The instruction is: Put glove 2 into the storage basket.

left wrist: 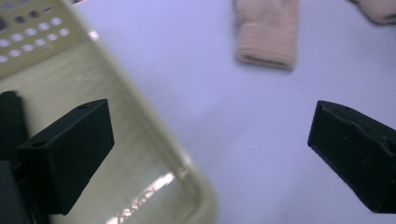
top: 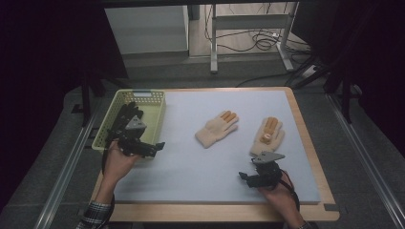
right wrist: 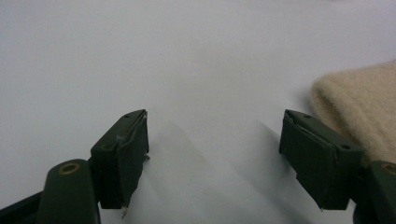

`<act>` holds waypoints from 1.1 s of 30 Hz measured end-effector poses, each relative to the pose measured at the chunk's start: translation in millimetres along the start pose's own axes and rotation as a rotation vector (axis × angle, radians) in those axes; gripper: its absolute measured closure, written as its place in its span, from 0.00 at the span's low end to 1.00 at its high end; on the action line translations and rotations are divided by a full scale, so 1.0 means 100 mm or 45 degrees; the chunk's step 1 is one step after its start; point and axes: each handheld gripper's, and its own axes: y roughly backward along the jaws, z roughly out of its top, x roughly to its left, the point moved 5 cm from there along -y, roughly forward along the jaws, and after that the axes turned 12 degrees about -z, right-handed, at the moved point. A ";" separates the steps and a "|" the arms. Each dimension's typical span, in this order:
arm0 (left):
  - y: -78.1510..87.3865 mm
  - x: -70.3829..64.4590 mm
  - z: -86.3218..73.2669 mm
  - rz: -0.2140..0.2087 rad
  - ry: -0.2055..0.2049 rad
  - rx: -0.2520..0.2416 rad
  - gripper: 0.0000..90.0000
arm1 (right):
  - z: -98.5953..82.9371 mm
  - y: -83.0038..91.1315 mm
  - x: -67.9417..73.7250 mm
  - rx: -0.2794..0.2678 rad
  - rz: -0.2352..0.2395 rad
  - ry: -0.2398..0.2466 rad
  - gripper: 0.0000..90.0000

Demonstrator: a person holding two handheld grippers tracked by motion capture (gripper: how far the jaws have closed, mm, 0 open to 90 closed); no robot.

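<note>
Two cream knit gloves with orange fingertips lie on the pale mat: one (top: 217,129) at the centre, the other (top: 268,136) to its right. My left gripper (top: 143,143) hovers open over the near right corner of a yellow-green basket (top: 160,112). In the left gripper view its jaws (left wrist: 210,128) stand wide apart above the basket rim (left wrist: 140,112), with the centre glove's cuff (left wrist: 267,39) ahead. My right gripper (top: 258,174) sits low over the mat just below the right glove. In the right gripper view it (right wrist: 215,135) is open and empty, with that glove's cuff (right wrist: 359,107) beside the right jaw.
Dark black items (top: 125,113) lie inside the basket, and one shows at the left (left wrist: 9,116) in the left gripper view. The mat (top: 191,162) covers a wooden table (top: 315,157). Beyond the far edge stand a metal frame and cables (top: 258,40).
</note>
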 end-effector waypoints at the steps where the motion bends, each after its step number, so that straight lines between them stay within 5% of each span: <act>1: -0.02 -0.05 0.00 -0.012 -0.013 -0.001 0.01 | 0.00 0.00 0.00 0.000 -0.001 -0.001 0.26; 7: -0.20 -0.38 -0.05 -0.093 -0.083 -0.016 0.01 | 0.00 0.00 0.00 0.001 -0.004 -0.001 0.26; 15: -0.48 -0.61 -0.24 -0.149 -0.137 0.019 0.01 | 0.00 0.00 0.00 0.001 -0.008 -0.002 0.25; 27: -0.86 -0.61 -0.63 -0.092 -0.148 0.165 0.01 | 0.00 -0.01 -0.01 0.016 -0.024 -0.016 0.21; 33: -0.89 -0.56 -0.66 -0.162 -0.077 0.144 0.01 | 0.00 -0.01 -0.01 0.023 -0.023 -0.022 0.21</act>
